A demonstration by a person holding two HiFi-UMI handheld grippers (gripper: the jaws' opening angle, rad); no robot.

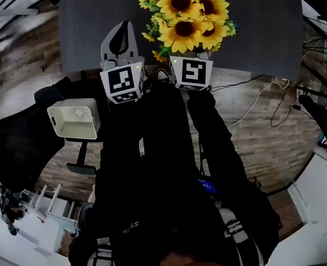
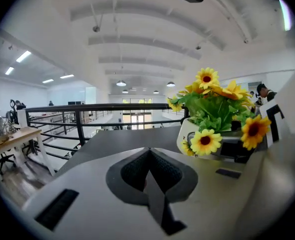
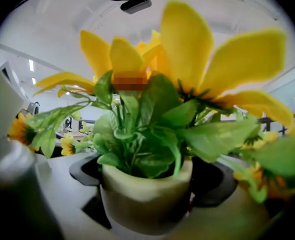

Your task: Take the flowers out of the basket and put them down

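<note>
Pale pot [image 3: 145, 204] clamped at its stiff wall between right gripper [image 3: 146, 176] jaws, left gripper [image 2: 148, 171] pinched empty alongside; looks light, top-heavy under sunflowers [image 1: 188, 15].

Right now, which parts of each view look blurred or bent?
Right gripper view: the cream round pot and yellow sunflower petals are too close, soft. Left gripper view: fisheye slightly bows the black metal railing. Head view: smeared wooden floor at left.
</note>
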